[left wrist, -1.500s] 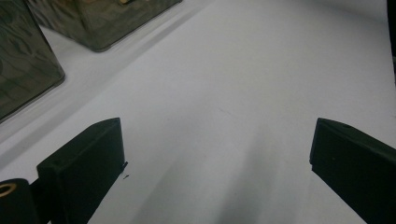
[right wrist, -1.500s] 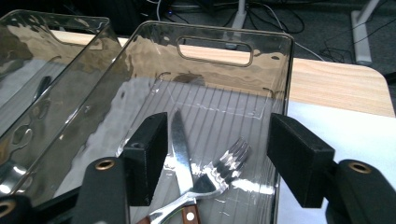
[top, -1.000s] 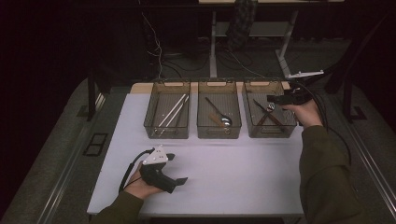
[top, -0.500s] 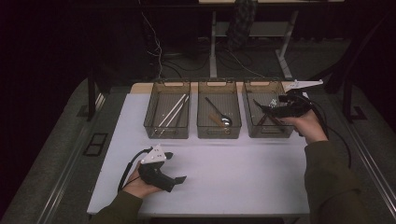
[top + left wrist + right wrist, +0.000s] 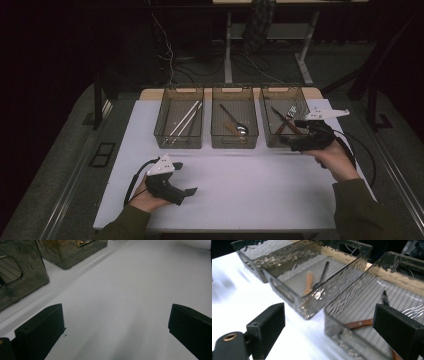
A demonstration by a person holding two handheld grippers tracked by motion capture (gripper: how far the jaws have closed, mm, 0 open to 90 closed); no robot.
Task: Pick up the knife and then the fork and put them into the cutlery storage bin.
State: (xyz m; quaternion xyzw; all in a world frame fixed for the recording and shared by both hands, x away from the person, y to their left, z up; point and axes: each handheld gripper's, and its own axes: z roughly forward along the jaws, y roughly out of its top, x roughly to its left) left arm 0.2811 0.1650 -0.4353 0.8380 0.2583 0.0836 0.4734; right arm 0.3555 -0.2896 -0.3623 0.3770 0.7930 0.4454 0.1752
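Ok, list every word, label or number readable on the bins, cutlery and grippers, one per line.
None: no readable text anywhere.
Three bins: no labels.
Cutlery, such as the spoon: any marking is too small to tell.
Left gripper and right gripper: no print visible.

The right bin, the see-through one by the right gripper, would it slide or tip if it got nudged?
The right bin looks like thin clear plastic, so probably light. It sits flat, low and wide on the smooth white table, so a nudge would likely slide it rather than tip it. The loose cutlery inside may rattle or shift.
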